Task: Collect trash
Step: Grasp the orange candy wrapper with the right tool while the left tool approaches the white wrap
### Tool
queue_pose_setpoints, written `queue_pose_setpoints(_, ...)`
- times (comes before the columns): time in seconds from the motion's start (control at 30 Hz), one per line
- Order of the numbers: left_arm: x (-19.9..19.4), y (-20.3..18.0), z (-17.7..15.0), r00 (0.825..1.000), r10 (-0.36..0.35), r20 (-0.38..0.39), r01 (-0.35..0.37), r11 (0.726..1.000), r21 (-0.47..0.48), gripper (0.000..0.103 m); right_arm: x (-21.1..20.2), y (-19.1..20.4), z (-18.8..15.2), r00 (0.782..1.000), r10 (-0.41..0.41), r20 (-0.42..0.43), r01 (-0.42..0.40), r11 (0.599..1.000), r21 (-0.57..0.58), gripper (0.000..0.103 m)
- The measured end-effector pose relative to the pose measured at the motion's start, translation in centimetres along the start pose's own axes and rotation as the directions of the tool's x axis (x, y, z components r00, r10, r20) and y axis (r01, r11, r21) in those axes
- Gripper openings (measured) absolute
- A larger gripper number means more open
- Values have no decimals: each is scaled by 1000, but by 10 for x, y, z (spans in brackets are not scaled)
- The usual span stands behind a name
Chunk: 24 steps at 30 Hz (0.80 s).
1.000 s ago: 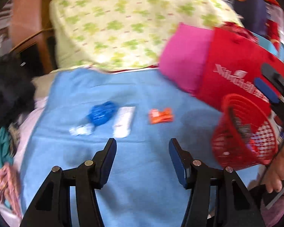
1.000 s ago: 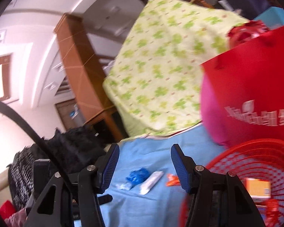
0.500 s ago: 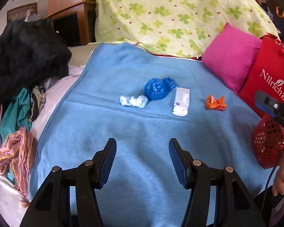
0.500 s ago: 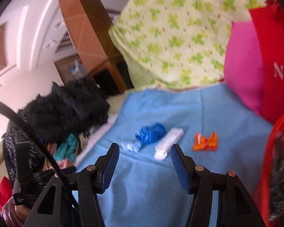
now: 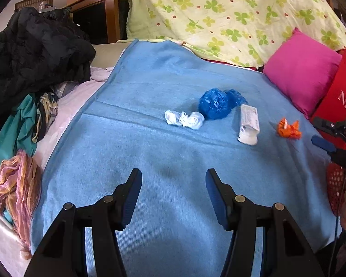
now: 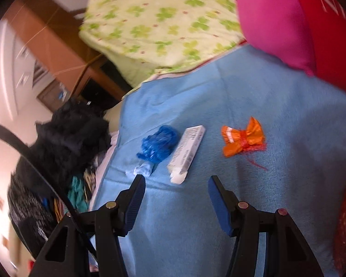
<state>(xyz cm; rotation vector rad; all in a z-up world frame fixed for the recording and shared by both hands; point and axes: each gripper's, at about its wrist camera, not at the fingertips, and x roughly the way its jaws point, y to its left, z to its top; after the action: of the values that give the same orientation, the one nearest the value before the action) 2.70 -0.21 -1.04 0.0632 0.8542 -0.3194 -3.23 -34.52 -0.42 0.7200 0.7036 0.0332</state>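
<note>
Blue blanket [image 5: 150, 138] lay under my left gripper [image 5: 173, 184] and right gripper [image 6: 176, 190], both spread wide, holding nothing; orange wrapper [image 6: 243, 139] sat ahead.

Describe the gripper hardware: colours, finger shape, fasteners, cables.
Both match: left gripper and right gripper have black angular frames with triangular cut-outs, silver round pins at the joints, and tapered fingers with blue pads. A thin black cable curves past the right one.

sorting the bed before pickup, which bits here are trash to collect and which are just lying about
Trash: white crumpled wrapper, blue plastic wad, white tube box, orange wrapper; red mesh basket.

Lying about: pink pillow, black jacket, clover quilt, red bag.
</note>
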Motion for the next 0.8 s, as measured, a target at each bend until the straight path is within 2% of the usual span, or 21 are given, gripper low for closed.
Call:
queue_pose_setpoints(0.2,32,-2,21,999,-33,22,34,999,-34,58,19,-41,14,1000,20,-12,-17,977,213,60)
queue_pose_setpoints(0.4,65,-2,25,997,-68,32,70,996,-58,58,40,-57,30,1000,-16,-16,20,963,270,60)
queue_pose_setpoints(0.63,93,9,33,995,-104,-3,103,990,-94,58,63,-72,46,985,-164,-59,175,936,305,60)
queue_pose_setpoints(0.8,109,4,50,993,-116,-9,115,992,-48,58,75,-82,52,975,-207,-75,220,922,320,58)
